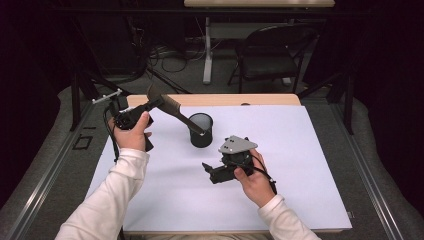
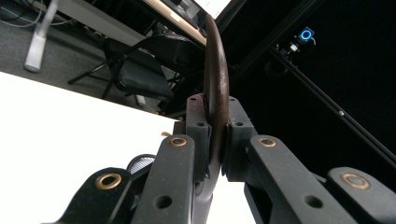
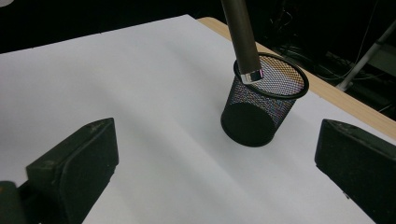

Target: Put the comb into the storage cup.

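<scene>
Slanting spatula (image 1: 172, 109), handle end down at mesh cup (image 1: 201, 131) rim, blade up-left

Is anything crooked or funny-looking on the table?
Nothing is spilled or broken. The dark brown spatula-like tool slants steeply, its silver-tipped handle end poking into the black wire-mesh cup, which stands upright. The left gripper pinches the tool's broad end; the right gripper waits open.

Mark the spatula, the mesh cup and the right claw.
spatula (image 1: 176, 112): high view, on its dark handle above the cup.
mesh cup (image 3: 254, 119): right gripper view, on its black mesh wall.
right claw (image 1: 206, 169): high view, midway between its open fingertips.
</scene>
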Available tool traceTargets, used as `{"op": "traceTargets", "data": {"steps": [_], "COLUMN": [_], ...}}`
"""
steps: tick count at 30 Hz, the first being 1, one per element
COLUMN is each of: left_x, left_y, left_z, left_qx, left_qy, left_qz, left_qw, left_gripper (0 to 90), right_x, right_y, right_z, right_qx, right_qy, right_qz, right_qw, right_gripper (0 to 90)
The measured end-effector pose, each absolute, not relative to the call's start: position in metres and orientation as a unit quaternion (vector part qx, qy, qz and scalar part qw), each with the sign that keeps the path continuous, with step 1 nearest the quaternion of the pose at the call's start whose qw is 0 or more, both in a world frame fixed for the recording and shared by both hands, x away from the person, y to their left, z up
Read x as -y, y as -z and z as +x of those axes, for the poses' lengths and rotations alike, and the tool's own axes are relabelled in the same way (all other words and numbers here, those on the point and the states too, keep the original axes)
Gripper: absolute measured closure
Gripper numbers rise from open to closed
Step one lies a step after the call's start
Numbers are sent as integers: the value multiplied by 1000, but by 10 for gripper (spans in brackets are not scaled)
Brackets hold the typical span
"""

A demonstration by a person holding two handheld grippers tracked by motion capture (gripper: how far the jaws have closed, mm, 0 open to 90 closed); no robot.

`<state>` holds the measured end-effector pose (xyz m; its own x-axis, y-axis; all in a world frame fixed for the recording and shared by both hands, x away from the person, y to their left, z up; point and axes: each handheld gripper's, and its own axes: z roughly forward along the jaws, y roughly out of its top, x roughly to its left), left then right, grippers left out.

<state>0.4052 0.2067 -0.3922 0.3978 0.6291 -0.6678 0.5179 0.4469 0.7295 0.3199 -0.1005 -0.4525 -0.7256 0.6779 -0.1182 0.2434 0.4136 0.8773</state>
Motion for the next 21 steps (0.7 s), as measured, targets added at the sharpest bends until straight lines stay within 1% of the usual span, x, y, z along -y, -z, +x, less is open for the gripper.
{"op": "traceTargets", "data": {"steps": [10, 21], "left_x": [-204, -200], "left_y": [383, 372], "left_z": [411, 417], "left_qx": [-552, -556], "left_qy": [-66, -96], "left_qz": [526, 540], "left_qw": [643, 625], "left_gripper": [841, 841], "right_x": [101, 103], "right_y": [451, 448], "right_z": [319, 318], "right_qx": [-807, -805], "right_qy": [-462, -466], "right_qz": [285, 283], "right_qw": [234, 233], "right_gripper": [0, 0]}}
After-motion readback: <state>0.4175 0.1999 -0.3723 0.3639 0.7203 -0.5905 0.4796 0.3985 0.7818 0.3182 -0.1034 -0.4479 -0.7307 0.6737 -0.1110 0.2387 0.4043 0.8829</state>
